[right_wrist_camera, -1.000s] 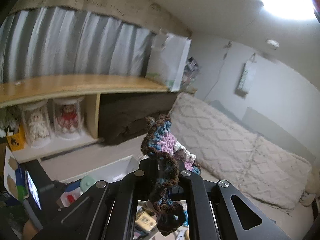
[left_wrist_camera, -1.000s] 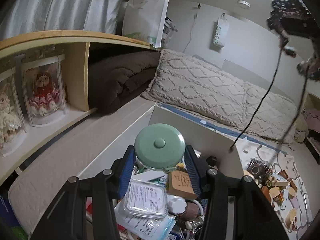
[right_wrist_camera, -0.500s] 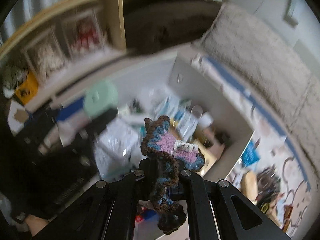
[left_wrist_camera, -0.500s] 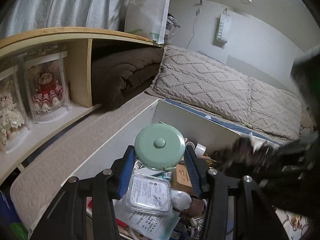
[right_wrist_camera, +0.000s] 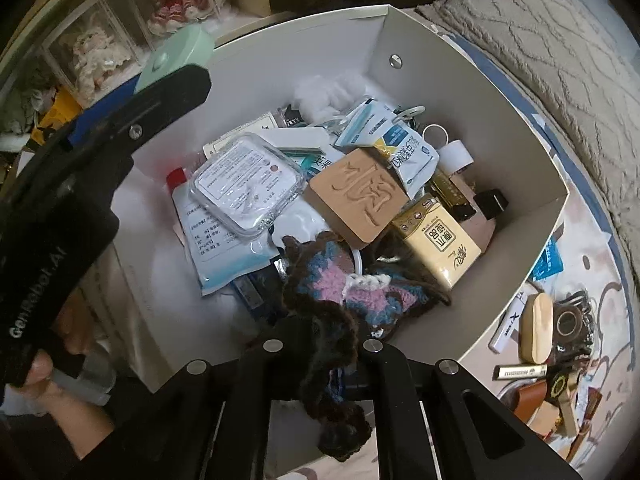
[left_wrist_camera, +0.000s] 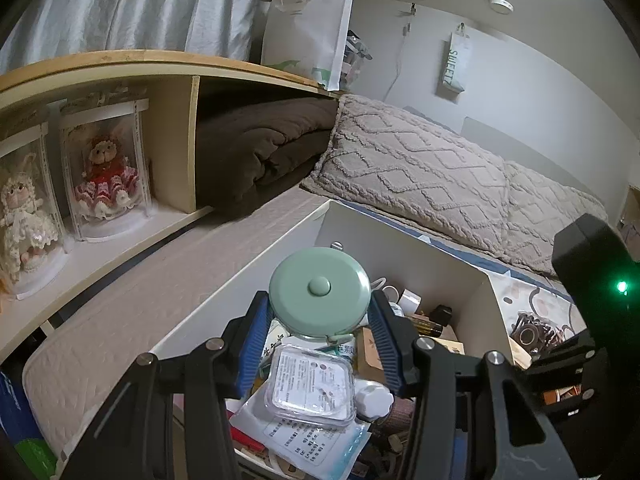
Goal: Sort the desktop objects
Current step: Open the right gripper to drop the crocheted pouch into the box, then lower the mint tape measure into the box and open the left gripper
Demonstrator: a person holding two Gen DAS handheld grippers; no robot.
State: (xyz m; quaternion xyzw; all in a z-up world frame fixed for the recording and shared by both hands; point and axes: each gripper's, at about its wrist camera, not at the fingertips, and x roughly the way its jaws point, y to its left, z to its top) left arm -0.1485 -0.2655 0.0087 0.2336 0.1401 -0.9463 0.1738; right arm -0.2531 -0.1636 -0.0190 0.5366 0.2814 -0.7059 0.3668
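My left gripper [left_wrist_camera: 318, 312] is shut on a round mint-green tape measure [left_wrist_camera: 319, 291] and holds it over the white storage box [left_wrist_camera: 404, 256]. From the right wrist view the tape measure [right_wrist_camera: 176, 56] sits above the box's left wall [right_wrist_camera: 280, 32]. My right gripper [right_wrist_camera: 326, 344] is shut on a brown, pink and blue crocheted piece [right_wrist_camera: 320, 280], held low inside the box over the pile. The pile holds a clear plastic case [right_wrist_camera: 246, 186], a carved wooden block [right_wrist_camera: 362, 196] and a yellow packet [right_wrist_camera: 438, 248].
Loose items lie on the patterned mat right of the box: a wooden brush [right_wrist_camera: 536, 328], tape rolls [right_wrist_camera: 570, 318] and leather pieces [right_wrist_camera: 532, 400]. A shelf with cased dolls [left_wrist_camera: 106, 168] stands left. Grey pillows [left_wrist_camera: 420, 176] lie behind the box.
My right gripper swung down from mid-air into the box with the crocheted piece. My left gripper stayed over the box holding the tape measure.
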